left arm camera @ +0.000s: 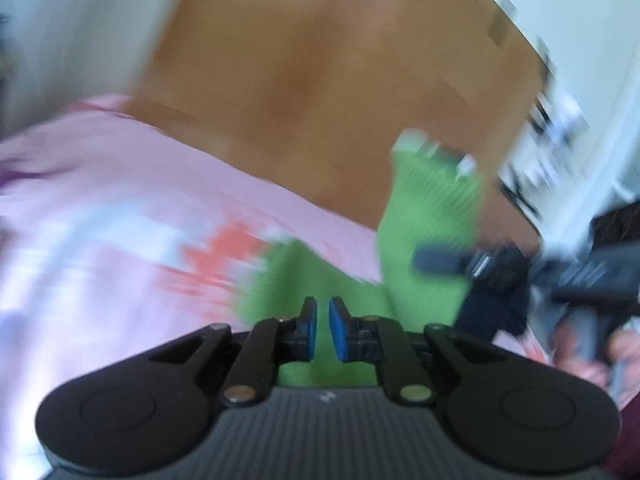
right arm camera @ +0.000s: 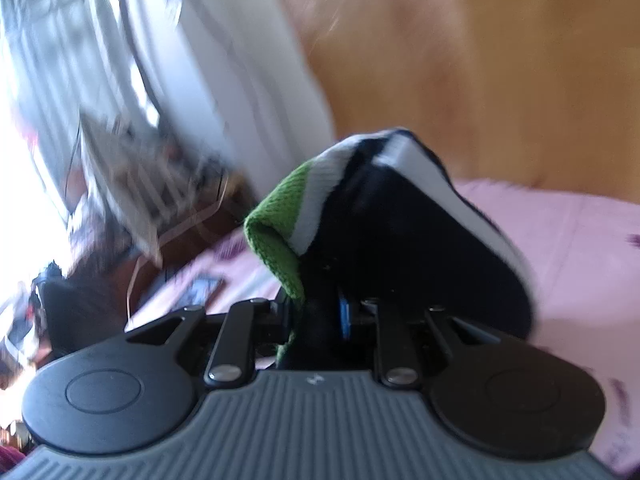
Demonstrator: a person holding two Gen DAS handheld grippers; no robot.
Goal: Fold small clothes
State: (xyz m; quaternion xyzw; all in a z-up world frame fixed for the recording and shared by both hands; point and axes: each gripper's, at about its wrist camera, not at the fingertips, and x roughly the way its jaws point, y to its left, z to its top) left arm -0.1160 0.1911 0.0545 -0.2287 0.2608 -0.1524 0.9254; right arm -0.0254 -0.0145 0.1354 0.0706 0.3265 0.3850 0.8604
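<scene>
A green sock [left arm camera: 428, 216] with a white and dark cuff [right arm camera: 384, 216] stretches between both grippers above a pink bedspread [left arm camera: 120, 184]. My left gripper [left arm camera: 323, 328] has its blue pads almost together, and the green fabric runs in at the tips and under the fingers. My right gripper [right arm camera: 320, 312] is shut on the bunched dark and green part of the sock, which bulges up over its jaws. From the left wrist view the right gripper [left arm camera: 444, 260] shows at the right, gripping the sock's side. Both views are blurred by motion.
The pink bedspread [right arm camera: 580, 248] carries a white and orange print [left arm camera: 216, 256]. A dark flat device [right arm camera: 200, 288] lies on it near the edge. A wooden floor [left arm camera: 320, 60] lies beyond the bed, with white furniture and clutter [right arm camera: 152, 184] at the side. A hand [left arm camera: 600, 352] holds the right gripper.
</scene>
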